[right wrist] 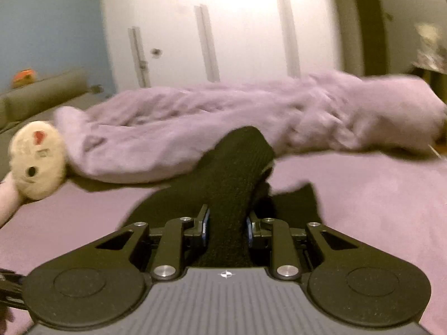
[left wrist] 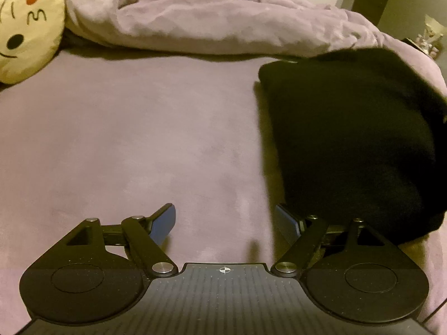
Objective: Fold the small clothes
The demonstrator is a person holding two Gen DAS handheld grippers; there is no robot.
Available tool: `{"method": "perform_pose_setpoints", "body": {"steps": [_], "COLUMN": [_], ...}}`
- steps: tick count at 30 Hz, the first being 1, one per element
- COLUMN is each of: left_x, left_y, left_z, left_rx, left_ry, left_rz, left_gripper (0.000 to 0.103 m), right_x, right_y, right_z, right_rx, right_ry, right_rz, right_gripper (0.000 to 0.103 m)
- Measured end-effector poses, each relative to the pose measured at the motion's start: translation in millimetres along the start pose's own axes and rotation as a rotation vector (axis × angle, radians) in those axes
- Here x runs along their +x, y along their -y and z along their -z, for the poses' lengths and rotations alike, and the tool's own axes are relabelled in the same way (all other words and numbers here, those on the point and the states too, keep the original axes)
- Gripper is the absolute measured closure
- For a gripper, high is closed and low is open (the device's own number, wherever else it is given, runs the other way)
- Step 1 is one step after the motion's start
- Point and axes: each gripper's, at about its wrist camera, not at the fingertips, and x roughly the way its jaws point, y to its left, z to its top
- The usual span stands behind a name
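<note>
Right tongs (right wrist: 226, 230) on black garment (right wrist: 232, 184)

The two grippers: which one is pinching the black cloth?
The right gripper. Its blue pads squeeze a bunched fold of the black knitted cloth. The left gripper gapes wide over the bare purple bed sheet, holding nothing.

A home bedroom: a bed (left wrist: 125, 145) under a mauve sheet, with a rumpled mauve duvet (left wrist: 212, 16) heaped toward 12 o'clock and a round cream smiley cushion (left wrist: 28, 28) at 10 o'clock. Behind, a white wardrobe (right wrist: 237, 33) with long upright handles stands beside a blue wall (right wrist: 47, 28).
</note>
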Motion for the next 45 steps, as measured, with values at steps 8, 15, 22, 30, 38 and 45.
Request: {"method": "perform_pose_setpoints", "body": {"steps": [8, 15, 22, 30, 38, 45], "left_x": [18.7, 18.4, 19.6, 18.6, 4.6, 9.1], "left_y": [10.1, 24.0, 32.4, 38.5, 46.5, 54.1], "left_z": [1.4, -0.2, 0.1, -1.6, -1.1, 2.1], "left_rx": [-0.034, -0.009, 0.004, 0.014, 0.028, 0.027], "left_ry": [-0.072, -0.053, -0.056, -0.061, -0.025, -0.051], "left_rz": [0.045, 0.025, 0.002, -0.02, -0.03, 0.0], "left_gripper": [0.02, 0.02, 0.02, 0.02, 0.02, 0.019], "right_x": [21.0, 4.4, 19.4, 8.1, -16.6, 23.1], "right_y": [53.9, 71.3, 72.6, 51.9, 37.2, 57.7], "right_z": [49.2, 67.0, 69.0, 65.7, 47.2, 74.5], "right_rx": [0.137, 0.286, 0.348, 0.194, 0.058, 0.027], "right_ry": [-0.127, -0.146, -0.174, -0.118, 0.006, -0.1], "right_rz": [0.045, -0.03, -0.071, -0.017, 0.088, 0.191], "right_gripper": [0.048, 0.041, 0.035, 0.074, 0.084, 0.076]}}
